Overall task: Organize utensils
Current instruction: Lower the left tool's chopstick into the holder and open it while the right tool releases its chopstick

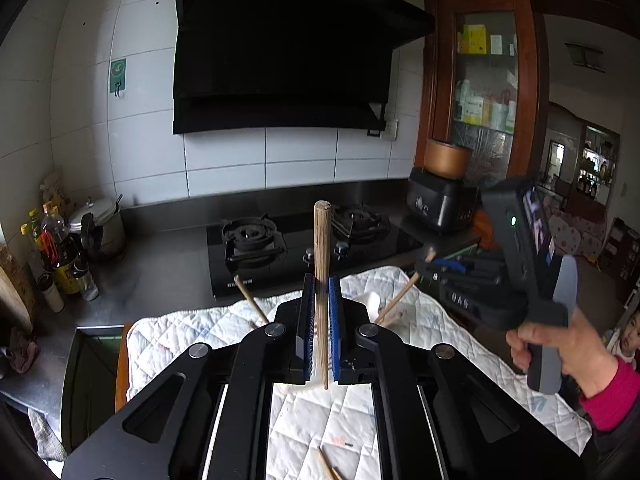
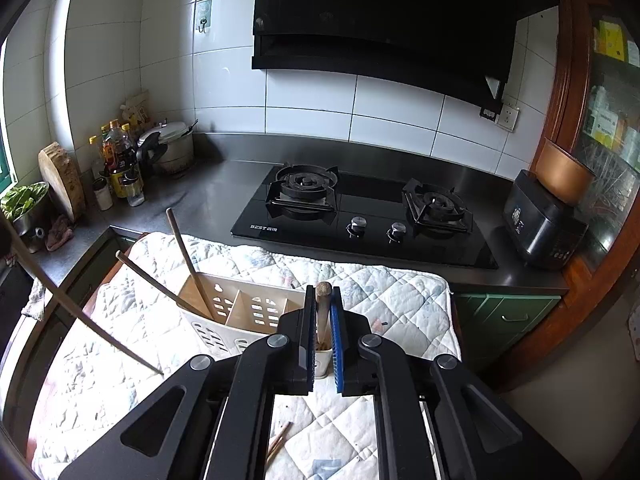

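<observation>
My left gripper (image 1: 320, 292) is shut on a wooden chopstick (image 1: 321, 280) and holds it upright above the white quilted cloth (image 1: 320, 416). My right gripper (image 2: 322, 300) is shut on another wooden chopstick (image 2: 322, 304), which stands in the right end of the cream utensil caddy (image 2: 240, 314). Two chopsticks (image 2: 188, 260) lean in the caddy's left compartment. Loose chopsticks lie on the cloth near me in the left wrist view (image 1: 326, 466) and in the right wrist view (image 2: 278, 442). The right gripper body also shows at the right of the left wrist view (image 1: 424, 266).
A black gas hob (image 2: 360, 216) sits behind the cloth on the steel counter (image 2: 208, 196). Oil bottles (image 2: 118, 160), a pot (image 2: 172, 146) and a chopping block (image 2: 62, 178) stand at the far left. A black cooker (image 2: 544, 224) stands at the right.
</observation>
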{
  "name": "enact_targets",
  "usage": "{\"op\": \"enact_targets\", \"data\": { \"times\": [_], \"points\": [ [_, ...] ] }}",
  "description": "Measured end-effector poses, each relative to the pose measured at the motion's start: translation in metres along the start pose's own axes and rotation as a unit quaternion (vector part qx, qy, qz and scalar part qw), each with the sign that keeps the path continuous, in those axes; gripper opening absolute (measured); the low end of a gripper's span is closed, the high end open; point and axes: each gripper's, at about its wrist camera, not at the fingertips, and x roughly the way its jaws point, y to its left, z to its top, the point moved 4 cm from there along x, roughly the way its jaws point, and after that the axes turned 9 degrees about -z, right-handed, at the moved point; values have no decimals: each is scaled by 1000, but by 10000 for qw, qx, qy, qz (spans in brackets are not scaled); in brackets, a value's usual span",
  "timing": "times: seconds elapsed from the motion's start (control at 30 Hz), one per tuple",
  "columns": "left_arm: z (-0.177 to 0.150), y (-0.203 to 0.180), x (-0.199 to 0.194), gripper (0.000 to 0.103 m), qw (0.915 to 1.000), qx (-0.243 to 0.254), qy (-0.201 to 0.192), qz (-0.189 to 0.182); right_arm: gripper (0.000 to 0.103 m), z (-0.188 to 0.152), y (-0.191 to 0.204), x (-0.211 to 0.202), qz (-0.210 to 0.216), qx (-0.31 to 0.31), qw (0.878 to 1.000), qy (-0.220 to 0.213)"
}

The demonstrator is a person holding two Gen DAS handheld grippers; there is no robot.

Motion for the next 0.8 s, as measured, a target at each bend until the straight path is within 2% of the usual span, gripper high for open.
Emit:
{"op": "enact_targets", "data": {
  "times": [0.2,0.3,0.63,0.8],
  "points": [
    [34,5,31,5,9990,13,-385,246,7,-2,-1,17,-24,-69,9999,107],
    [35,10,53,5,9988,-70,-352,330,8,-4,-2,19,-5,-91,9999,68],
    [4,43,104,5,9979,-388,72,523,9,-6,-6,9,-89,-119,9998,-158],
    [-10,52,113,5,9976,-504,254,392,15,-18,-12,-10,-104,-9,9995,-307]
  ]
}}
